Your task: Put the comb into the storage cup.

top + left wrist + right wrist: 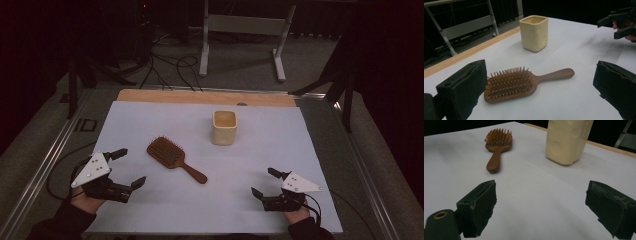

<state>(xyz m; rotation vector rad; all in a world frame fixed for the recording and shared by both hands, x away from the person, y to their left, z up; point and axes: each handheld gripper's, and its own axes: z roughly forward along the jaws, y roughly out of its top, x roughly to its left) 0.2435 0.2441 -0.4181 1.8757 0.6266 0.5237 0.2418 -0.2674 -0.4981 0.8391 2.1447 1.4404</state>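
Between the left jaws lies a smooth, slightly glossy wooden brush [524, 83]; beyond it a matt cream cup [534, 33], dimpled, on matt white paper [574, 50].

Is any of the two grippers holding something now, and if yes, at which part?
Nothing is held. The left gripper and right gripper are both open over the white sheet, apart from the hairbrush and the cup.

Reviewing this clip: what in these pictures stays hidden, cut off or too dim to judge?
- Cup: its rim is cut off by the top edge in the right gripper view.
- Cup's inside: too small and dim in the high view to tell if anything lies in it.
- Hairbrush: its underside is hidden against the table sheet.
- Room behind the table: too dark in the high view.
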